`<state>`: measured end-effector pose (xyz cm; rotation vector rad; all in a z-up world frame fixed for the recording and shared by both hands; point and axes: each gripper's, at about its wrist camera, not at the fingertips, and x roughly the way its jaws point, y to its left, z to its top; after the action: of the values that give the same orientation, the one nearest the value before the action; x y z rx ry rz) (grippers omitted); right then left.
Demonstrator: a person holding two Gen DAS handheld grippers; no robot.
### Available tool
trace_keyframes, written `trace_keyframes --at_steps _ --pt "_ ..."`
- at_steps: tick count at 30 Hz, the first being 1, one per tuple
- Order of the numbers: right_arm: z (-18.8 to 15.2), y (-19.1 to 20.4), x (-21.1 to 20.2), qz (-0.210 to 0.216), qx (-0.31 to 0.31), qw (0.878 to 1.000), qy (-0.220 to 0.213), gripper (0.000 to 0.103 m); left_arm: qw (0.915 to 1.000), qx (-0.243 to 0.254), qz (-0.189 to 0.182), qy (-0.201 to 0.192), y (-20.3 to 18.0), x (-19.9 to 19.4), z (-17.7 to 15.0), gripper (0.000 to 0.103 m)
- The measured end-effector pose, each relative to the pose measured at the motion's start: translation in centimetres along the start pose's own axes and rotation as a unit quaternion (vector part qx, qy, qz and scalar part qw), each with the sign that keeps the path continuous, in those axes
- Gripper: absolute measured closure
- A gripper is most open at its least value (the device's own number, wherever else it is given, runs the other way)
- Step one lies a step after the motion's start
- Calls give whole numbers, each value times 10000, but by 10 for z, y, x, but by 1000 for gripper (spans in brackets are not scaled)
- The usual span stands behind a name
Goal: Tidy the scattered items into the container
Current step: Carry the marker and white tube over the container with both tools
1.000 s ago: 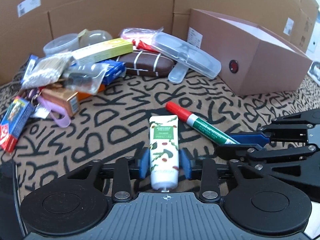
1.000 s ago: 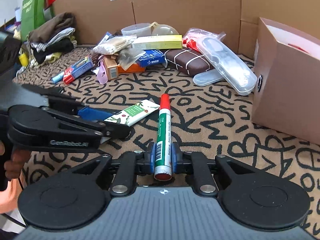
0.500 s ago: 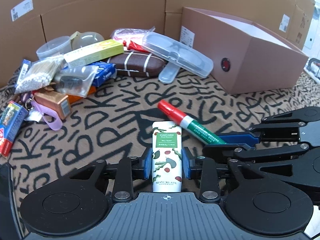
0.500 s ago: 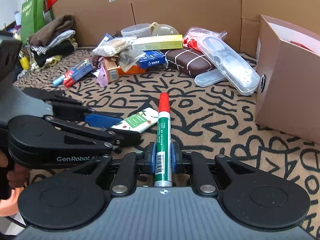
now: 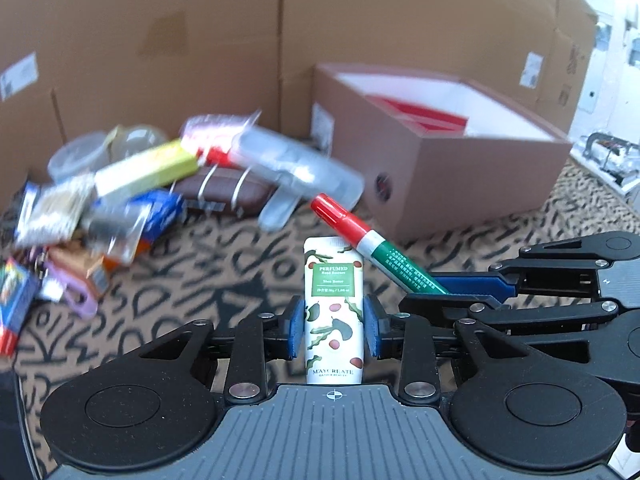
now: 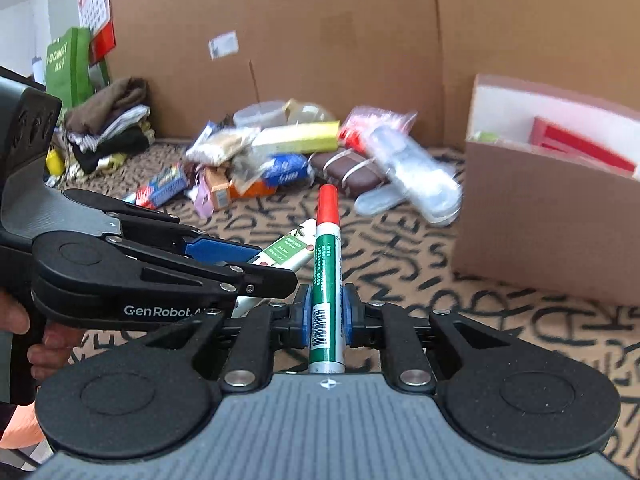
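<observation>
1. Your left claw [image 5: 331,327] is clamping the hand cream tube [image 5: 333,312] between its blue pads [image 5: 296,327], and the tube is pointing forward along the fingers, lifted clear of the patterned cloth [image 5: 208,280].
2. Your right claw [image 6: 326,320] is gripping the green marker [image 6: 326,280] near its barcoded end, with the red cap [image 6: 328,204] sticking out ahead.
3. You are holding the two claws close together: in the left wrist view the marker [image 5: 376,246] is crossing just behind the tube's top edge, and in the right wrist view the tube [image 6: 286,250] is lying just left of the marker.
4. Ahead and to the right, the open brown box [image 5: 452,184] is sitting on the cloth, showing a white lining and something red inside [image 6: 584,148].
5. Ahead and to the left, the pile of scattered items is waiting, blurred: a clear plastic case [image 5: 296,168], a brown striped pouch [image 5: 224,192], a yellow carton [image 5: 148,168], a blue packet [image 5: 160,210] and round clear tubs [image 5: 80,154].
6. Cardboard walls [image 5: 180,40] are standing behind everything, and folded clothes [image 6: 108,120] are lying at the far left in the right wrist view.
</observation>
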<state>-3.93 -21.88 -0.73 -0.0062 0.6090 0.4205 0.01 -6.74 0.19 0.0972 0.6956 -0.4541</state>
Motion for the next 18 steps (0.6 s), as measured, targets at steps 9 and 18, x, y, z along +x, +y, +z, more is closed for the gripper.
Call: trace_keyframes --at_steps 9,18 --pt "35 -41 -40 -441 -1 9970 -633 85 9978 333 -219 -521 -44 0 64 73" --pt "79 -92 -56 -896 65 9909 -1003 85 9948 449 -310 -857 -75 24 131 73"
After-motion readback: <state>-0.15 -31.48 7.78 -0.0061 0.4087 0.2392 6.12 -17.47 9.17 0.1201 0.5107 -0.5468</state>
